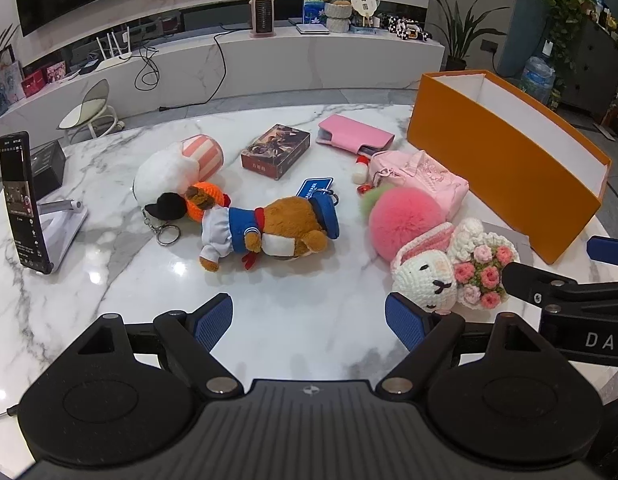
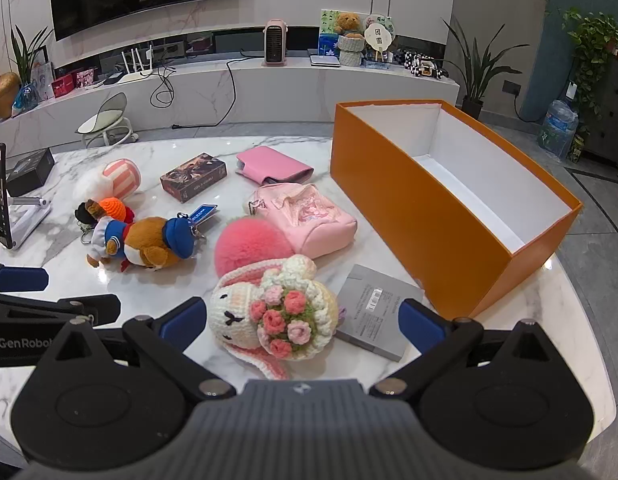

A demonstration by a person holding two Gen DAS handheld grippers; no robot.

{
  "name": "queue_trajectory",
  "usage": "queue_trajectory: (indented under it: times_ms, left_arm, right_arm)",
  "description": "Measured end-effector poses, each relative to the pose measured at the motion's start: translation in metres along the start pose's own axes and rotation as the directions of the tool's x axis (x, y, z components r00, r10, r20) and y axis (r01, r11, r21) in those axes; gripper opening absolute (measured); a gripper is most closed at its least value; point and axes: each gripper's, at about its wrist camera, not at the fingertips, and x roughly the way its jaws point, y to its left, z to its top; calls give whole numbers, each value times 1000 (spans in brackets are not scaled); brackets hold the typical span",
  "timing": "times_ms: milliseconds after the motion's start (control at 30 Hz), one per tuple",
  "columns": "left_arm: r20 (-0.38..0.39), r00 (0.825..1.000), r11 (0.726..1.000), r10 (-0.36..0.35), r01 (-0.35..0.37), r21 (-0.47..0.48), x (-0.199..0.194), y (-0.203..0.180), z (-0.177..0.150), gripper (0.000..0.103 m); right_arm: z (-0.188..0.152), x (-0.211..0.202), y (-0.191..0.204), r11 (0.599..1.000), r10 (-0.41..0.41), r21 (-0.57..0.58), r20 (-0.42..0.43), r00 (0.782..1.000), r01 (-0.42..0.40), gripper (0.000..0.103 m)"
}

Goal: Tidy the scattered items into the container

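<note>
Crocheted white bunny with pink rose bouquet (image 2: 269, 312) looks soft, light: you'd pinch its head; both grippers (image 1: 309, 320) (image 2: 303, 320) spread, empty.

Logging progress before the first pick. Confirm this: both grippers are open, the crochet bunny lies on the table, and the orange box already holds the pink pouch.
Not quite. The orange box is empty in the right wrist view; the pink pouch lies on the table beside it. The rest holds.

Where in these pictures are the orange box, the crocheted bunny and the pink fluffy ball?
orange box (image 2: 409, 216), right wrist view, long outer side wall.
crocheted bunny (image 2: 233, 312), right wrist view, white face.
pink fluffy ball (image 1: 405, 220), left wrist view, fur centre.
</note>
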Motion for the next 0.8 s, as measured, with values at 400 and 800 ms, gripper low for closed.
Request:
queue_trajectory:
  times_ms: [400,800]
  left_arm:
    - [8,1000,1000,-8,8,2,-1,0,-1,99]
    - [-4,1000,1000,-8,8,8,1,-3,0,99]
  right_arm:
    - [0,3,-3,1000,14,-7,0,1000,-14,103]
    - [-2,2,1,1000,19,-5,-6,1000,-19,103]
